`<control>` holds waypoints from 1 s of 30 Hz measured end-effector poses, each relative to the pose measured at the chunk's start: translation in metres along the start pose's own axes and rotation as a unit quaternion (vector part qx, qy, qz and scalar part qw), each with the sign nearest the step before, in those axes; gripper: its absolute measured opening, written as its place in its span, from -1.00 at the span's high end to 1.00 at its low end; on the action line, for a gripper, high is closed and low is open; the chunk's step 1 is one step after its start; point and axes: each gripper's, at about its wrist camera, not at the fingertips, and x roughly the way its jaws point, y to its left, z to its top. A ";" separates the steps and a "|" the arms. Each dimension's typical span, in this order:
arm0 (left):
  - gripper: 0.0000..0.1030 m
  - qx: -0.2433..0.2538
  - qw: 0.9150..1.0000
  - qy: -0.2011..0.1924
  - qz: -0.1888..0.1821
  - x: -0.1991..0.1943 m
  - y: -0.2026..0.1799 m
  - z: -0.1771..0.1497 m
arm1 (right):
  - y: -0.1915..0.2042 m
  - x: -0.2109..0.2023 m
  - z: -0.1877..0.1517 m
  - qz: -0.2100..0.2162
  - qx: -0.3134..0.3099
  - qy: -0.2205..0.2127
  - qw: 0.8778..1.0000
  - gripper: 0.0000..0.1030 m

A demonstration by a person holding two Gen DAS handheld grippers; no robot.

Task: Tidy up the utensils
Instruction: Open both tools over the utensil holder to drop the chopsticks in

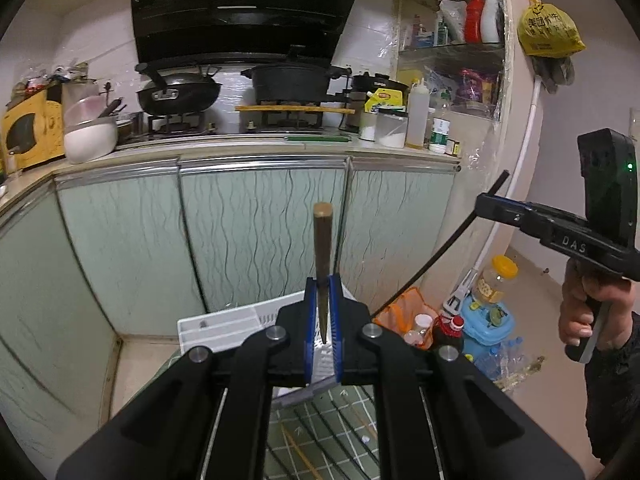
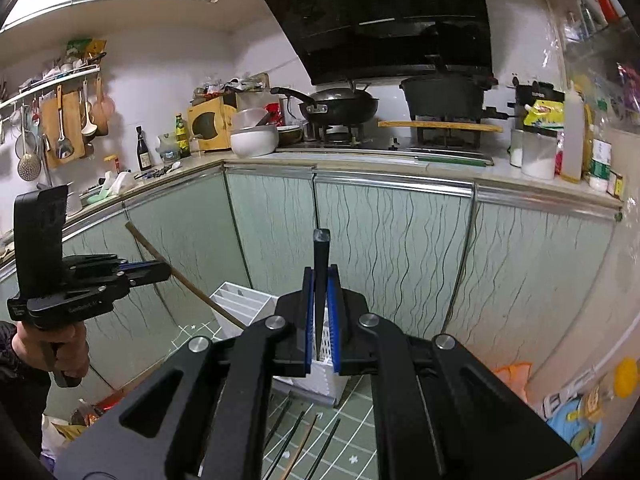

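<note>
My left gripper [image 1: 322, 282] is shut on a brown wooden chopstick [image 1: 322, 240] that stands upright between its blue pads. In the right wrist view that left gripper [image 2: 166, 270] is at the left, with the brown chopstick [image 2: 208, 298] slanting across it. Between the blue pads of my shut right gripper [image 2: 320, 272] a black chopstick [image 2: 321, 256] points up. From the left wrist view the right gripper [image 1: 482, 202] is at the right, the black chopstick [image 1: 440, 249] crossing it diagonally. A white slotted tray [image 1: 208, 322] [image 2: 236, 294] sits below both grippers. Several loose chopsticks [image 2: 298, 440] lie on the green checked table mat [image 1: 320, 420].
Pale green cabinet doors [image 1: 248, 232] face me, under a counter with a wok [image 1: 176, 94], a black pot [image 1: 292, 80], bowls [image 1: 90, 136] and bottles. On the floor at the right are an orange bag [image 1: 404, 312], a blue toy [image 1: 486, 320] and jars.
</note>
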 end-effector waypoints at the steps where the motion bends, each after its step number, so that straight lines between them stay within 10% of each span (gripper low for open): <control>1: 0.85 0.001 1.000 -0.001 -0.001 0.004 0.000 0.002 | -0.001 0.004 0.001 0.001 -0.001 0.001 1.000 0.88; 30: 0.77 0.022 0.998 0.058 0.005 0.104 0.000 -0.042 | -0.034 0.103 -0.076 0.030 0.038 0.059 0.997 0.84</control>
